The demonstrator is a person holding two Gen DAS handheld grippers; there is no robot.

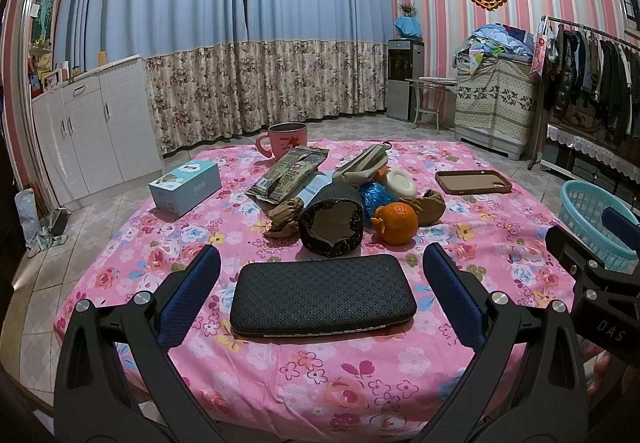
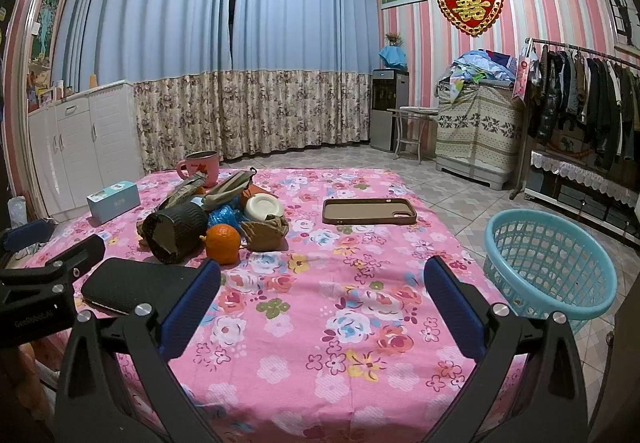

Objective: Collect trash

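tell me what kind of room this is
Most likely a lived-in room of a home, perhaps a bedroom or living room: a rack of hanging clothes, full-length curtains, a water dispenser, and a table with a floral cloth.

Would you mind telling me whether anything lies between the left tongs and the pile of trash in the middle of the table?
Yes. A black textured case lies flat on the tablecloth between the open left tongs and the trash pile. The orange sits at the pile's near edge, just beyond the case.
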